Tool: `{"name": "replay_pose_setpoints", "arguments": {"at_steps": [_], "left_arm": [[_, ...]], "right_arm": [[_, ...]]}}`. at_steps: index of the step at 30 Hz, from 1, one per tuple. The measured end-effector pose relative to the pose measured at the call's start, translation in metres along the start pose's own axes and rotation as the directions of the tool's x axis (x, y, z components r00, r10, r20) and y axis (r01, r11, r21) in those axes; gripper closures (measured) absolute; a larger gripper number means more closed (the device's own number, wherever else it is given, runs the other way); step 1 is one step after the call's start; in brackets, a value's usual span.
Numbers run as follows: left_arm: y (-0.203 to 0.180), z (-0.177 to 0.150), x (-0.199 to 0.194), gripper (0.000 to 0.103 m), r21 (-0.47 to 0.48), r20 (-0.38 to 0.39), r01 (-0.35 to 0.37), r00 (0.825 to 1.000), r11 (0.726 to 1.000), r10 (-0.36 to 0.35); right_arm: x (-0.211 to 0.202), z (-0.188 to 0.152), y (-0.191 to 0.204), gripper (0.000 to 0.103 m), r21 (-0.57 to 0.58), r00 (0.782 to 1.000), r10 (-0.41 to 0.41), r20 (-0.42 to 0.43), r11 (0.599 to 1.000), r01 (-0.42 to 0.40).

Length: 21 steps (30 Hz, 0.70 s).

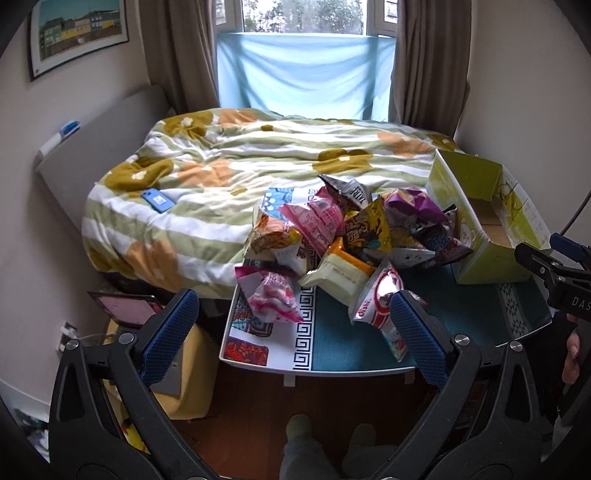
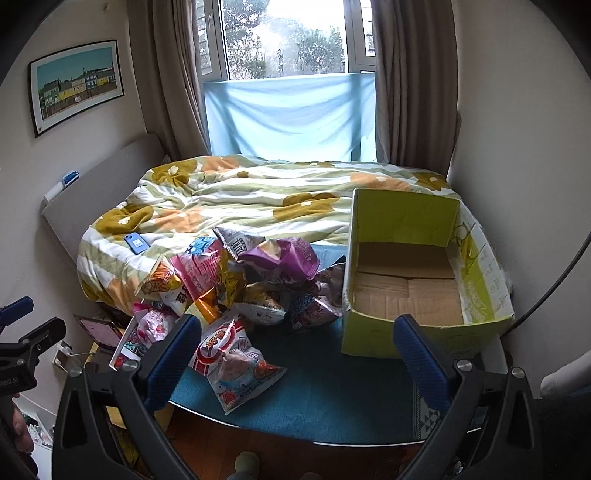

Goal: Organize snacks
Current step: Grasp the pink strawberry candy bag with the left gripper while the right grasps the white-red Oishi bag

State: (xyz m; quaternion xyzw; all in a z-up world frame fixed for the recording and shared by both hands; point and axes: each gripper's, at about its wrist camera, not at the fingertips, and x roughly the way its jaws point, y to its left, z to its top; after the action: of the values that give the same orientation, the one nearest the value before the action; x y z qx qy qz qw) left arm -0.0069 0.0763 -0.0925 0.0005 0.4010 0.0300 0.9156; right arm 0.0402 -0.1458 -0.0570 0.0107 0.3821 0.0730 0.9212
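Snacks (image 1: 343, 236) in crinkly foil bags beside boxy cardboard carton (image 2: 406, 280).

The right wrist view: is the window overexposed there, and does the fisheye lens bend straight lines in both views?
Right wrist view: the window is blown out to white near its top centre, while the green box stays evenly lit. Left wrist view: the window is milder, with trees still readable. Both views: the walls and curtains bow outward toward the dark round border.
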Motion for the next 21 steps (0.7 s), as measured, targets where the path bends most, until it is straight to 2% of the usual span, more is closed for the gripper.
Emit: {"name": "replay_pose_setpoints", "arguments": {"at_steps": [9,13,17,21], "left_arm": [[0.037,-0.010,0.095,0.001,0.025,-0.084,0.054,0.995,0.998,-0.052],[0.034,-0.012,0.138,0.001,0.064,-0.122,0.076,0.990,0.995,-0.068],[0.028,-0.016,0.174,0.001,0.091,-0.153,0.081,0.986,0.993,-0.067],[0.022,-0.023,0.204,0.002,0.109,-0.176,0.077,0.983,0.991,-0.057]], "right_arm": [[0.069,-0.035,0.056,0.000,-0.134,0.993,0.010,-0.114,0.991,-0.025],[0.105,-0.055,0.078,0.000,-0.183,0.988,-0.006,-0.156,0.983,-0.023],[0.135,-0.070,0.090,0.000,-0.203,0.979,0.015,-0.204,0.978,-0.057],[0.159,-0.079,0.097,0.000,-0.251,0.973,-0.007,-0.231,0.967,-0.053]]}}
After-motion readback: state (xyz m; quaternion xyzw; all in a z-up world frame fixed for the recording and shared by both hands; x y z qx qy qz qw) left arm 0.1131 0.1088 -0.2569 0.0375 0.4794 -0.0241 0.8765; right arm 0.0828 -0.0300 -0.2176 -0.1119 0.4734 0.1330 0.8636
